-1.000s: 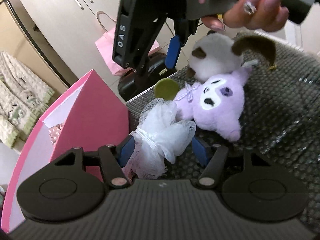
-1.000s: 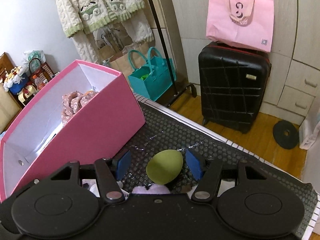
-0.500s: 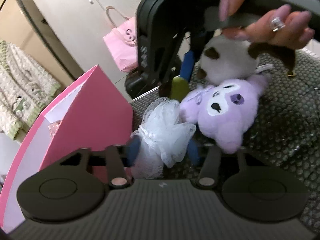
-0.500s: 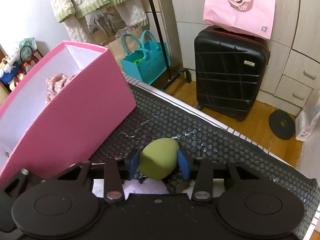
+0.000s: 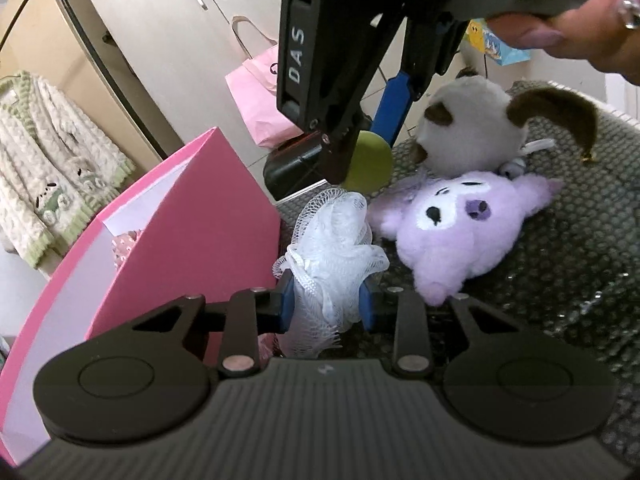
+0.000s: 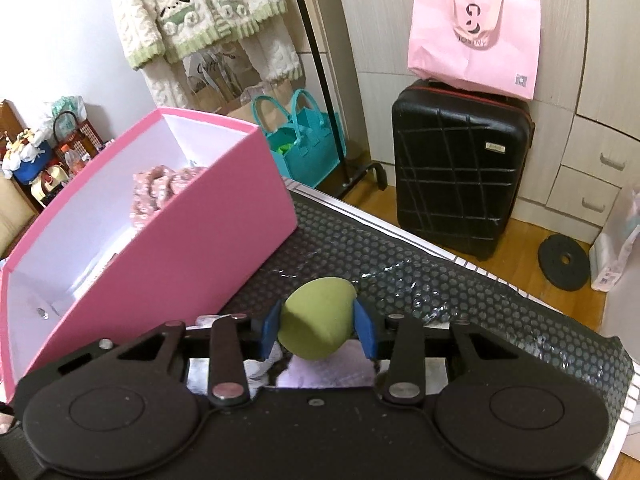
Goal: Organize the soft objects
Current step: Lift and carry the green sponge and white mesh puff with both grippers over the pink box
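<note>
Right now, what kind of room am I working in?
Most likely a bedroom or dressing corner at home: knitted pyjamas hang from a clothes rack, a black suitcase stands on the wood floor, and built-in drawers line the wall.

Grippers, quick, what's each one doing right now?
Left gripper: closed on the white mesh pouf.
Right gripper: closed on the green sponge.
</note>
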Demonstrator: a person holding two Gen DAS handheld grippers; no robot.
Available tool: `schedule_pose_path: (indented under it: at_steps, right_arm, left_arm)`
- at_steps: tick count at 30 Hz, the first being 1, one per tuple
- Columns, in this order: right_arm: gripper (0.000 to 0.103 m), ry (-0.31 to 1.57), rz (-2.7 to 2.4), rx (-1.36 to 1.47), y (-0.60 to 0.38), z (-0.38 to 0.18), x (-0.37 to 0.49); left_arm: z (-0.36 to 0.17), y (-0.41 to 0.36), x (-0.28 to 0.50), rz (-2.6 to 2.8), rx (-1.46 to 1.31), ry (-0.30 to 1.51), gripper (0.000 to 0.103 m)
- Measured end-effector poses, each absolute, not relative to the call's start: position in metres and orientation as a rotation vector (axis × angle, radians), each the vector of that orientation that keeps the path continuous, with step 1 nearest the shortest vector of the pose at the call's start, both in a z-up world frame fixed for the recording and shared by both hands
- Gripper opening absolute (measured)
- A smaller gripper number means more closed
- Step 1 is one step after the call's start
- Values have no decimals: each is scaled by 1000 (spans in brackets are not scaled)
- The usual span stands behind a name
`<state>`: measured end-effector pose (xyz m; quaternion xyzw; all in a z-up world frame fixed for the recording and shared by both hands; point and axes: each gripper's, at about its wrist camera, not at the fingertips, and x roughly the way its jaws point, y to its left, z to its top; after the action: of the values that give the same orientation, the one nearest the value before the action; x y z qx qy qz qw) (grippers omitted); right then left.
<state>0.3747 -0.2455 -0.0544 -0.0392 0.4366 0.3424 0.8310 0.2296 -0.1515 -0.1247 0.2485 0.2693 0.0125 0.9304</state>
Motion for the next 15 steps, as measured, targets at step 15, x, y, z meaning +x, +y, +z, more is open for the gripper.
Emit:
schedule_pose_path:
  at_steps: [15]
  right_arm:
    - [46, 873, 688, -38, -271, -36, 316]
  left_arm:
    - [-103, -126, 192, -117, 360, 573, 31]
